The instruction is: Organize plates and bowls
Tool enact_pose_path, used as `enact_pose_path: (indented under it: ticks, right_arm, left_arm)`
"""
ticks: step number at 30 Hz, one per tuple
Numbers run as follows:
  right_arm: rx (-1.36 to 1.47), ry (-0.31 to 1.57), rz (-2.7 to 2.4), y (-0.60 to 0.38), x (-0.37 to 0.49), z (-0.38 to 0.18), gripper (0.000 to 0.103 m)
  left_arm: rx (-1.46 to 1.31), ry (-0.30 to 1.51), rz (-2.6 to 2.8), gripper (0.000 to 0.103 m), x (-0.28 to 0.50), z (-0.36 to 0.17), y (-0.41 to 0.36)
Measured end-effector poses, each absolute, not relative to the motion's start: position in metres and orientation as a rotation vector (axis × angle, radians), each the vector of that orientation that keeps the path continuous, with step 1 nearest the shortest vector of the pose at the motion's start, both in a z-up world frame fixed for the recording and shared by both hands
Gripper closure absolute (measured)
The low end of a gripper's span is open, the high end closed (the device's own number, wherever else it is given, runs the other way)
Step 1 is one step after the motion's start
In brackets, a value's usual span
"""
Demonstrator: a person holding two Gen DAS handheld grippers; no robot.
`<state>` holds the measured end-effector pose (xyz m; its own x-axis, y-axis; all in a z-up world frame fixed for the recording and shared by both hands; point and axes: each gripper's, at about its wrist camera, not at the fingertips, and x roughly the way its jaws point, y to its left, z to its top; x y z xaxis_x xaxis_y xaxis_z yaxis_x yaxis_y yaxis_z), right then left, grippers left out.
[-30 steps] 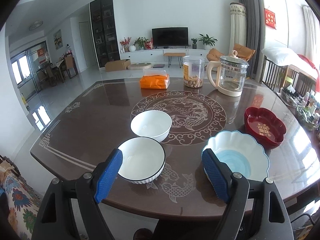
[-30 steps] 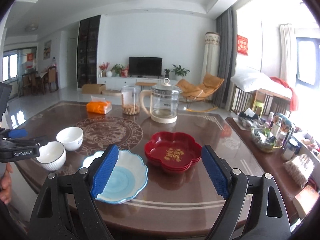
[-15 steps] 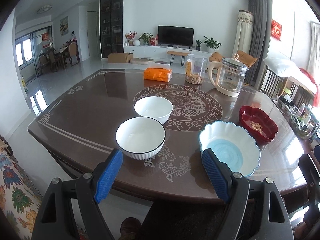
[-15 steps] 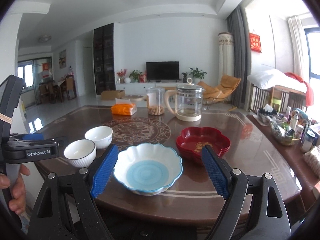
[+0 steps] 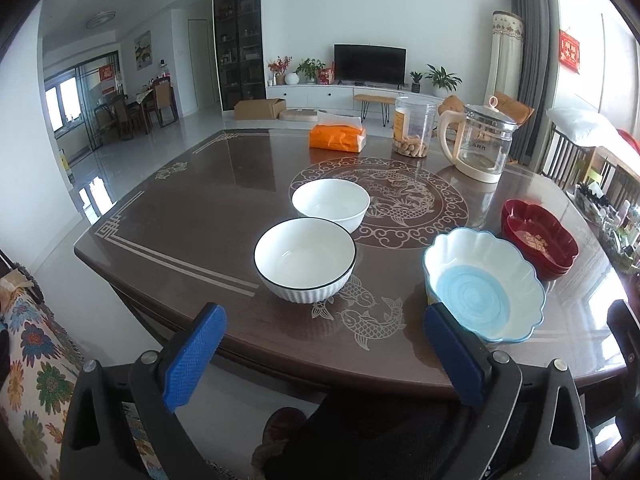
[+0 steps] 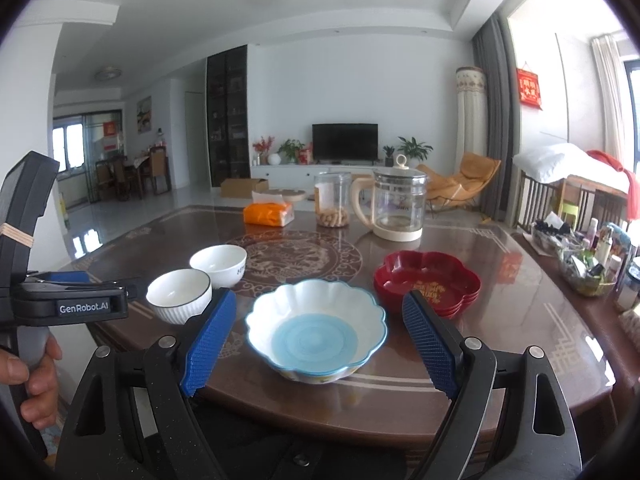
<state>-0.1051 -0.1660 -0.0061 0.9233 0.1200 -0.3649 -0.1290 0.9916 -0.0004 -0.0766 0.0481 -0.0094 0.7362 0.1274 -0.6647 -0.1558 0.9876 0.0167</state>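
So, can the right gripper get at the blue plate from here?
Probably yes. The right gripper is open, the blue plate sits straight ahead near the table edge, and nothing lies between; the red plates stand apart behind it.

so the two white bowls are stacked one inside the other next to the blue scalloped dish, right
Not stacked. In the left wrist view the black-rimmed white bowl and the plain white bowl stand side by side on the table, left of the blue scalloped dish.
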Motion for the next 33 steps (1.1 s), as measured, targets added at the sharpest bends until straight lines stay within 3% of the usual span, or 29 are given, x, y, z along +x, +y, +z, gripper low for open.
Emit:
enact_pose_path:
  ticks: [12, 33]
  right_arm:
    - [0.139, 0.720, -0.057, -0.220, -0.046, -0.024, 0.016]
    - [-0.062, 0.800, -0.184, -0.202, -0.010, -0.032, 0.016]
  left_arm:
    - [-0.019, 0.790, 0.143, 0.004, -0.049, -0.035, 0.051]
    - [-0.074, 0.870, 0.147, 0.004, -0.015, -0.067, 0.072]
